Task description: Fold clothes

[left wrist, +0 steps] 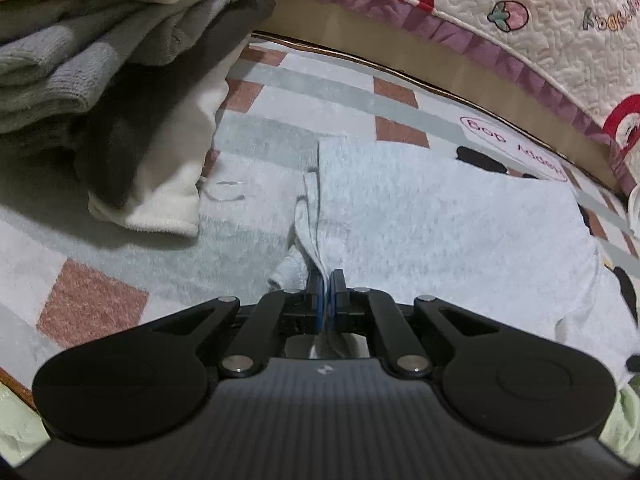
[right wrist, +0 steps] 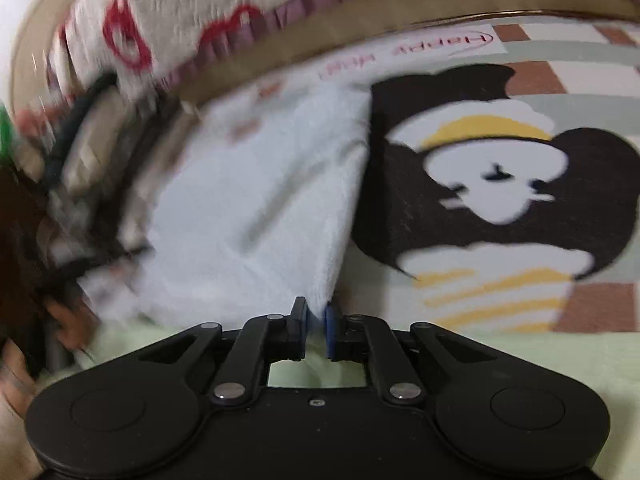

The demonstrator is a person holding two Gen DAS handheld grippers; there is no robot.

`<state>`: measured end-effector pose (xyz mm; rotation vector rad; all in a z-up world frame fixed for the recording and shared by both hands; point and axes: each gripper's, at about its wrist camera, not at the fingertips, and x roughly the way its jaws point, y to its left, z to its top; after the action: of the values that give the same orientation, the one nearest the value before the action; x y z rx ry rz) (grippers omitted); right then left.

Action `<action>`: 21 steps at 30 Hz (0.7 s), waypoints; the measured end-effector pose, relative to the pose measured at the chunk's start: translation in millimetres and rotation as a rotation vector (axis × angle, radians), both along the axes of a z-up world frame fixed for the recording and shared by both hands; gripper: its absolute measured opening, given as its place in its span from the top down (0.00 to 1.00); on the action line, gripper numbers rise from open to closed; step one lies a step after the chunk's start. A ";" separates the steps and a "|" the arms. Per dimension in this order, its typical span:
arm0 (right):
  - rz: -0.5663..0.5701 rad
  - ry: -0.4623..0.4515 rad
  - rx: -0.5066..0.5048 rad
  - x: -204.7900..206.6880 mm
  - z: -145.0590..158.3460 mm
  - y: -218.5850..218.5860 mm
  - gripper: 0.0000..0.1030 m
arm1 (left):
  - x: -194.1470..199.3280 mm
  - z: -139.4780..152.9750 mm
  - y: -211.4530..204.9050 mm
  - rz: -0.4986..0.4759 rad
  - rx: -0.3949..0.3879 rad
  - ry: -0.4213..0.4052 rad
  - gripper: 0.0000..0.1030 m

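A pale grey garment (left wrist: 440,224) lies spread flat on the patterned rug (left wrist: 92,304). My left gripper (left wrist: 326,276) is shut on a bunched fold at the garment's near left edge, with cloth pinched between the blue pads. In the right wrist view the same pale garment (right wrist: 260,200) stretches away toward the upper left. My right gripper (right wrist: 316,312) is shut on its near right corner, a thin tip of cloth caught between the pads. The left side of that view is blurred.
A pile of folded grey, dark and cream clothes (left wrist: 100,60) stands at the upper left. A quilted cover with red shapes and a purple frill (left wrist: 520,20) hangs over a bed edge behind. The rug carries a black-and-white cartoon figure (right wrist: 500,180).
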<state>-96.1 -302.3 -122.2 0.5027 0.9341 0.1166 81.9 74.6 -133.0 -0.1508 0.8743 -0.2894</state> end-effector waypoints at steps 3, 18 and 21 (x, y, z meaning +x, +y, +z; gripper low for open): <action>-0.037 0.054 -0.052 -4.9 -8.1 -4.6 1.00 | 0.3 -2.2 -0.8 0.012 -0.002 0.006 0.97; -0.009 -0.124 -0.153 50.6 5.3 -9.4 0.70 | -24.0 37.2 -10.6 -0.054 0.121 -0.138 0.77; 0.006 -0.089 -0.101 47.6 -5.3 -9.4 0.69 | -35.3 50.9 -47.2 -0.194 0.119 -0.200 0.58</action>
<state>-48.6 -311.8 -127.5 0.3983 0.8498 0.0964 46.6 27.5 -82.1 0.0738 0.7060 -0.4245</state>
